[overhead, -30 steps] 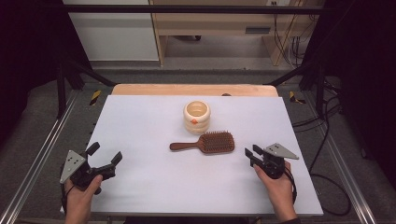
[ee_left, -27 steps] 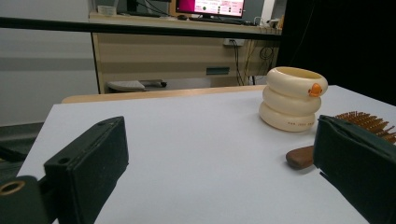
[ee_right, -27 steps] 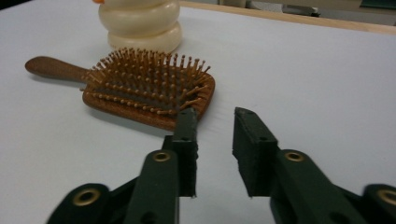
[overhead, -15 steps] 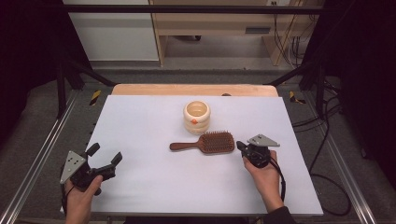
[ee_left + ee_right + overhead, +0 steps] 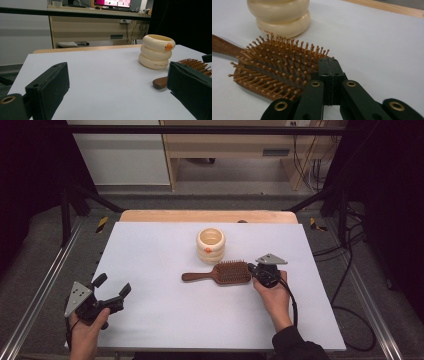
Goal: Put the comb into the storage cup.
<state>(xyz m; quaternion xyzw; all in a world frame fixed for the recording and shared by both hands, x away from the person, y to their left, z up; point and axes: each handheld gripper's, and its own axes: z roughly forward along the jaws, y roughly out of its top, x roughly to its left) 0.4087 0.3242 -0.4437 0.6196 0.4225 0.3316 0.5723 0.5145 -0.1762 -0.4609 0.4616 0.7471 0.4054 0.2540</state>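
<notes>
A wooden paddle hairbrush (image 5: 230, 272) lies bristles up in the middle of the white table (image 5: 160, 250), its handle pointing left. A cream ribbed cup (image 5: 210, 245) stands just behind it. My right gripper (image 5: 252, 268) is at the right end of the brush head. In the right gripper view its jaws (image 5: 329, 62) are pressed together with nothing between them, their tip over the edge of the bristles of the brush (image 5: 274, 70). My left gripper (image 5: 112, 285) rests open near the front left corner. Its view looks past its own wide-apart jaws (image 5: 117, 75) at the cup (image 5: 156, 51) and the brush (image 5: 192, 63).
A bare wooden strip (image 5: 200, 216) runs along the table's far edge. Metal rails (image 5: 45, 285) flank the table on both sides, and cables (image 5: 345, 310) lie on the floor to the right. A desk (image 5: 235, 140) stands beyond the table.
My right gripper has moved left across the table to the brush head, and its jaws have closed. The left gripper, brush and cup have stayed put.
</notes>
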